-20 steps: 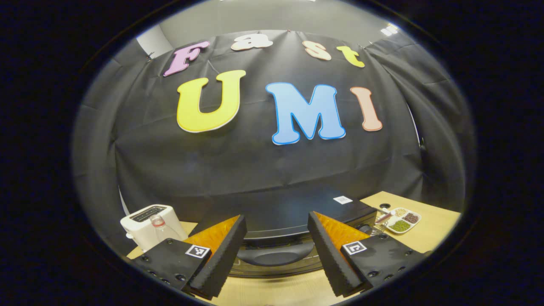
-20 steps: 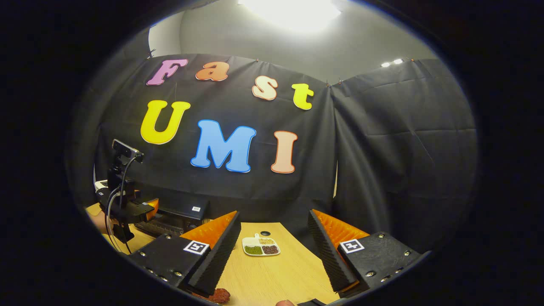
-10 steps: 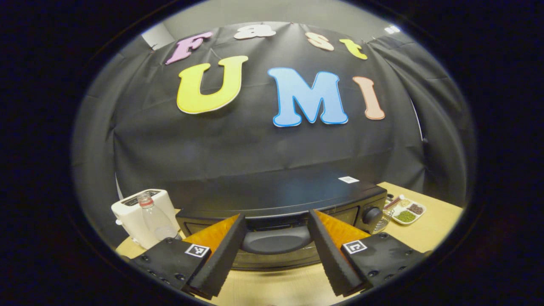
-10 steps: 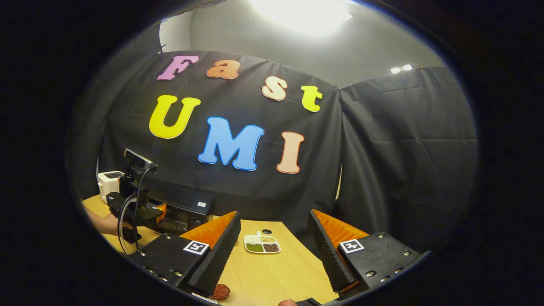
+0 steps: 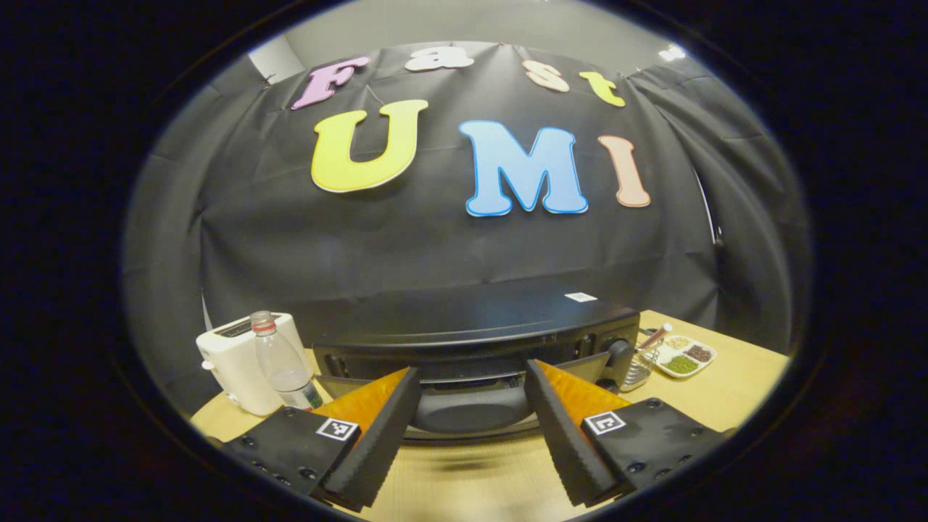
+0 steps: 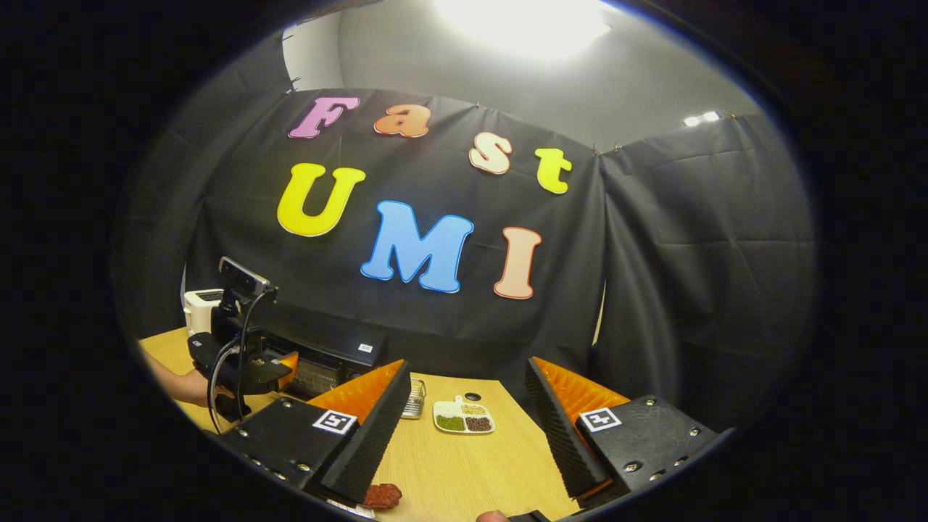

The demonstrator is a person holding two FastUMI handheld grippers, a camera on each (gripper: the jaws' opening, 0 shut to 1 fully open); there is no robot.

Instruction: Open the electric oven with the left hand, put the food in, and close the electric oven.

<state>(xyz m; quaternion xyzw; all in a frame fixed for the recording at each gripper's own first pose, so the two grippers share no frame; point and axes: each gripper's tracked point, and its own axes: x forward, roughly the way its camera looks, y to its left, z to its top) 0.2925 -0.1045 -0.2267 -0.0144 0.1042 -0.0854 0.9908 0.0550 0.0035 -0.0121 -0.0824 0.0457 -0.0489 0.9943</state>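
The black electric oven (image 5: 471, 319) stands on the wooden table (image 5: 725, 391), straight ahead in the left gripper view. Its door is tipped slightly outward at the top. The door handle (image 5: 470, 409) lies between the spread fingers of my left gripper (image 5: 471, 368), which is open. In the right gripper view the left gripper (image 6: 243, 362), held by a hand, sits at the front of the oven (image 6: 333, 348). My right gripper (image 6: 467, 362) hangs open over the table with nothing between its fingers. A reddish-brown piece of food (image 6: 382, 495) lies on the table under its left finger.
A white toaster (image 5: 243, 359) and a clear plastic bottle (image 5: 279, 362) stand left of the oven. To the oven's right are a small wire rack (image 5: 638, 366) and a white divided dish (image 5: 681, 355) of beans. The dish (image 6: 464, 419) sits mid-table in the right gripper view.
The left gripper came down and in on the oven, so the handle now lies between its fingers and the door top has tipped outward. The right gripper drifted slightly.
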